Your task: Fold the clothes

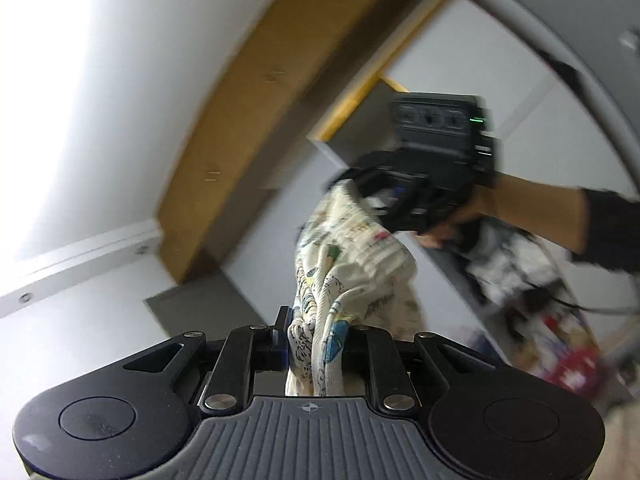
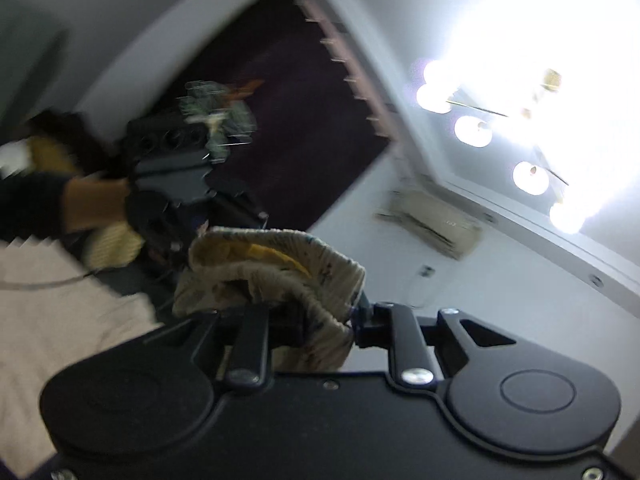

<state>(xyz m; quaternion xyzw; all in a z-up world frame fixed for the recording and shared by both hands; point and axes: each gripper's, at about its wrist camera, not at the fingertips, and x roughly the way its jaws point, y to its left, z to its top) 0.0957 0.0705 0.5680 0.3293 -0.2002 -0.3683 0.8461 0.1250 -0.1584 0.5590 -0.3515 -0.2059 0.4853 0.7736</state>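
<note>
Printed garment (image 1: 352,248) (white walls (image 1: 80,80) behind)

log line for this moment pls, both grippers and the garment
left gripper: shut on printed cream garment | right gripper: shut on same garment | garment: bunched, lifted between both | views: motion-blurred

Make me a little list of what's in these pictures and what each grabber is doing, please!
cloth: cream printed garment, bunched, held up in the air between both grippers
left gripper: shut on one end of the garment
right gripper: garment between its jaws; grip looks closed
hands: a hand in a dark sleeve holds the right gripper
behind: white walls, ceiling lamp, air conditioner
sharpness: blurred, details unclear
fold: not yet made
</note>
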